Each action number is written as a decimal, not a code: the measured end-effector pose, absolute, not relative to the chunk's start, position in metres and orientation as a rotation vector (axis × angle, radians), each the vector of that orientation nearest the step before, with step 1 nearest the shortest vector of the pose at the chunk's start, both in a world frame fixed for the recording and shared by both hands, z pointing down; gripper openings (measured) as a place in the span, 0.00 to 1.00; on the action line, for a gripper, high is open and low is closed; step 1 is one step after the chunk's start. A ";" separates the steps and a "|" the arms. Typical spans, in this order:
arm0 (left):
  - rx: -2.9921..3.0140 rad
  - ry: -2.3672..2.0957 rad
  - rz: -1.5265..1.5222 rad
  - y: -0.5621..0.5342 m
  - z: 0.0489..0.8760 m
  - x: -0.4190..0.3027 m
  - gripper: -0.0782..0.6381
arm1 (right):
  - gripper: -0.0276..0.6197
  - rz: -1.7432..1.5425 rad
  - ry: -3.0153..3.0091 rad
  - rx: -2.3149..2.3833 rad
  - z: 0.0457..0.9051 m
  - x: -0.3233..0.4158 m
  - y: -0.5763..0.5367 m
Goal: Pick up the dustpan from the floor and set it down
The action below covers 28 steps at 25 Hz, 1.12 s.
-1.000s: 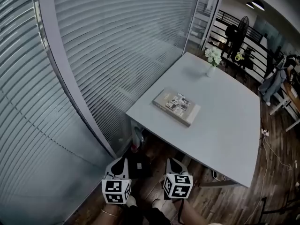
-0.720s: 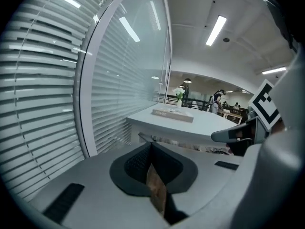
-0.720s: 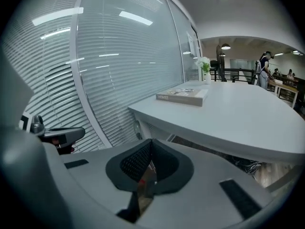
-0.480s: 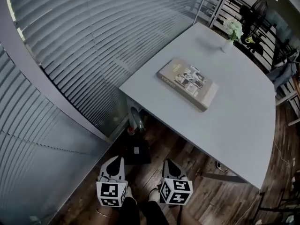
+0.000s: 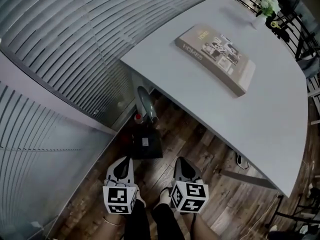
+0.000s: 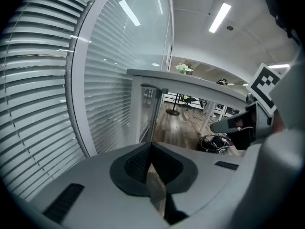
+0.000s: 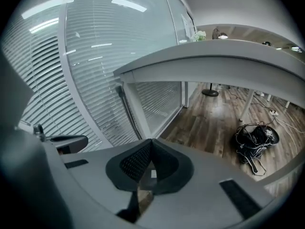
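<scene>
The dustpan (image 5: 145,144) is a dark flat pan on the wood floor under the near edge of the table, with a grey handle (image 5: 144,103) rising from it beside the table leg. In the right gripper view the handle (image 7: 125,109) shows as a thin dark bar by that leg. My left gripper (image 5: 121,170) and right gripper (image 5: 184,170) hang side by side just short of the pan, above the floor. Both are shut with nothing between their pads, as seen at the left gripper (image 6: 150,145) and the right gripper (image 7: 151,142).
A white table (image 5: 280,134) carries a book (image 5: 216,58) and a vase of flowers (image 5: 266,4). A glass wall with blinds (image 5: 60,44) runs along the left. A cable bundle (image 7: 255,140) lies on the floor beyond. The person's legs (image 5: 150,224) are behind the grippers.
Both grippers and the head camera have sunk toward the floor. The table edge and dustpan now look closer and larger. The jaws stayed shut.
</scene>
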<state>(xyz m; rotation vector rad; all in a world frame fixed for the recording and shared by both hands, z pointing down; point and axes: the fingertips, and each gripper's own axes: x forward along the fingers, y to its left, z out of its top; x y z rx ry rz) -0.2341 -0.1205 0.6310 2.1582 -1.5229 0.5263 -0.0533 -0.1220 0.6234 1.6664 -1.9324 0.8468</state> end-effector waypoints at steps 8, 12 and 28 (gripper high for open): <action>2.183 -1.497 0.528 -0.132 0.633 -0.233 0.13 | 0.09 0.885 -1.906 1.670 0.636 -0.050 -0.120; 2.211 -1.483 0.504 -0.140 0.631 -0.228 0.14 | 0.09 0.898 -1.896 1.678 0.638 -0.047 -0.120; 2.326 -1.397 0.523 -0.178 0.638 -0.198 0.39 | 0.09 0.923 -1.829 1.754 0.644 -0.017 -0.121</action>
